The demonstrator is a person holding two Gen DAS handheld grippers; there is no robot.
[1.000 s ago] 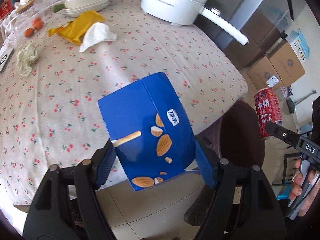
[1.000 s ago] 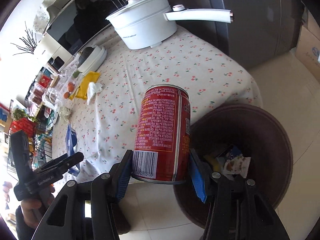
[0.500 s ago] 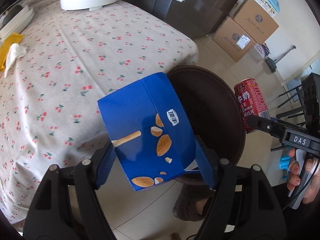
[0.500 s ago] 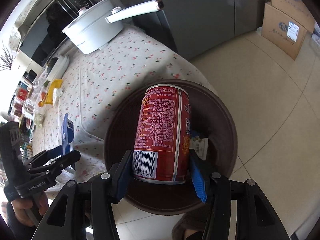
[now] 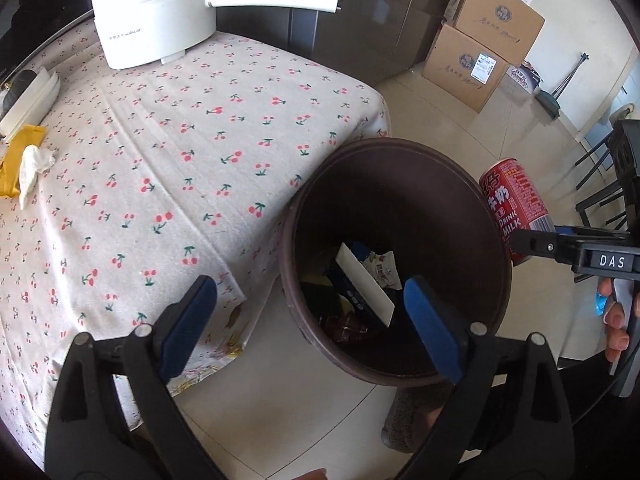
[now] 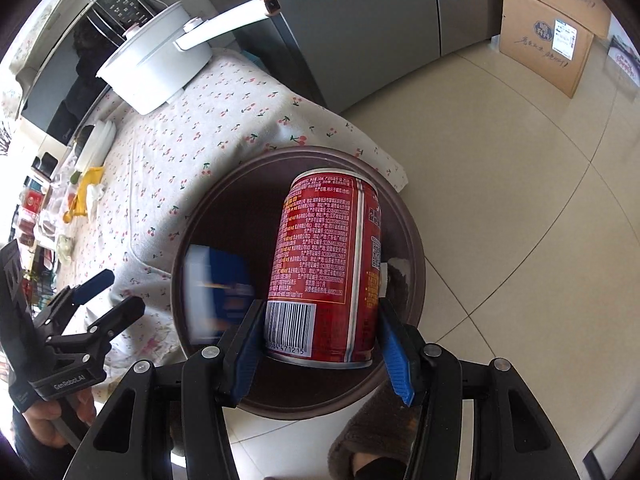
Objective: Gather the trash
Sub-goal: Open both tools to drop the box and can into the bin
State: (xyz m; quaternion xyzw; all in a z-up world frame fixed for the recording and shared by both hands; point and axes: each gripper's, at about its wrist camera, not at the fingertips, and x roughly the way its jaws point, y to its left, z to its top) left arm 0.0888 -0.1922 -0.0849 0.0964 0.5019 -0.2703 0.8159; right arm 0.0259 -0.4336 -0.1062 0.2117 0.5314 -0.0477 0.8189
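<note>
Nearest us in the left wrist view, the left gripper (image 5: pixel 310 308) fills the bottom of the frame, its jaws spreading with nothing pinched between them. Just beyond its pads sits the bin (image 5: pixel 496 236), lower centre of the frame. We can only partly read what lies in its dark bottom: a blue box (image 5: pixel 352 284) tilted on edge with a white face up, a crumpled wrapper (image 5: pixel 382 266) behind it, and something dark and reddish below that we cannot make out. In the right wrist view the same box (image 6: pixel 214 284) is a blue-and-white smear at the bin's left inner wall, too blurred for any detail.

The right gripper (image 6: pixel 322 338) pinches a red can (image 6: pixel 324 264) near its base, upright over the bin's mouth (image 6: pixel 412 240); the can hides much of the bin's inside. From the left wrist view the can (image 5: pixel 516 210) sits at the right edge, past the bin rim, and the hand (image 5: pixel 618 320) holding that gripper is cut off by the frame.

A slippered foot (image 6: pixel 372 436) shows at the bottom, partly hidden behind the gripper.

Farther off, upper left, a cherry-print tablecloth (image 5: pixel 168 160) carries a white pot (image 5: pixel 154 16) with a long handle, a yellow cloth (image 5: pixel 16 152) and a tissue (image 5: pixel 34 164) cut by the left edge. Cardboard boxes (image 5: pixel 480 44) stand upper right
</note>
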